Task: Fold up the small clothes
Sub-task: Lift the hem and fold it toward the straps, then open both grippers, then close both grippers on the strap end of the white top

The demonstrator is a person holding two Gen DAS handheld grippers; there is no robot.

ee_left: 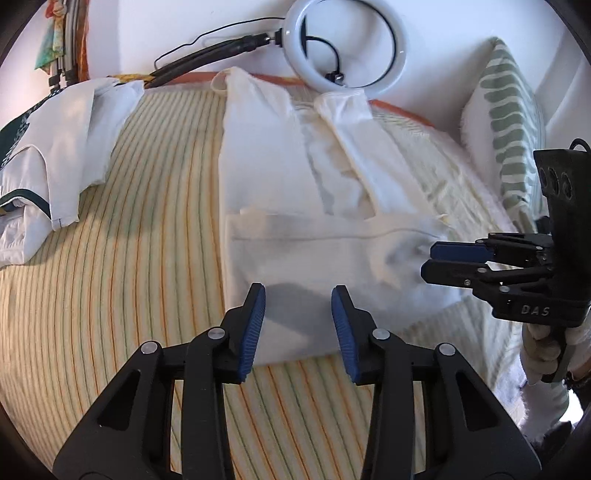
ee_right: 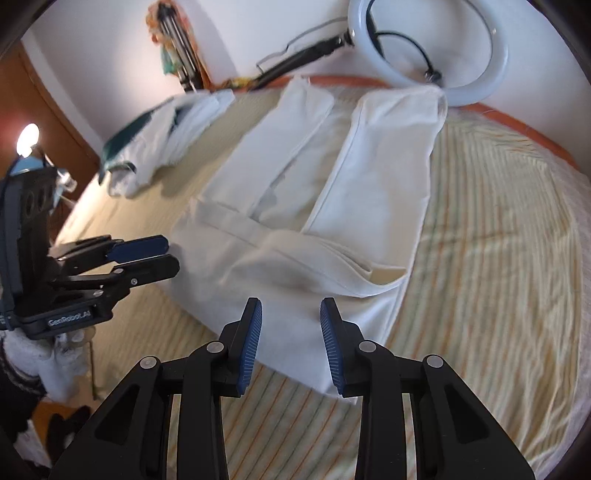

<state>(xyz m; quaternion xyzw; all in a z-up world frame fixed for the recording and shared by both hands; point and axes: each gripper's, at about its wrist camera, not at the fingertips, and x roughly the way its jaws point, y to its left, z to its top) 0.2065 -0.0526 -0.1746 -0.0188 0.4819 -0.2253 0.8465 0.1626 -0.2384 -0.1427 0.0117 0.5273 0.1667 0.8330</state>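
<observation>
White wall (ee_left: 147,29), striped bedspread (ee_left: 129,258), ring light (ee_left: 347,44), green-patterned pillow (ee_left: 509,122), wooden door (ee_right: 44,110)

Bed (ee_left: 110,295) carrying everything, cover showing yellow, green and orange stripes, orange edging running along far side by wall. Cream trousers (ee_left: 295,221) lying mid-bed, legs pointing toward wall, waistband end sitting nearest cameras with near portion doubled over. Pile of white garments with dark green trim (ee_left: 55,147) sitting toward far left corner, well apart from trousers. Ring light (ee_left: 347,48) lying at far edge, touching trouser leg end. Green-patterned pillow (ee_left: 509,122) resting at right side.
</observation>
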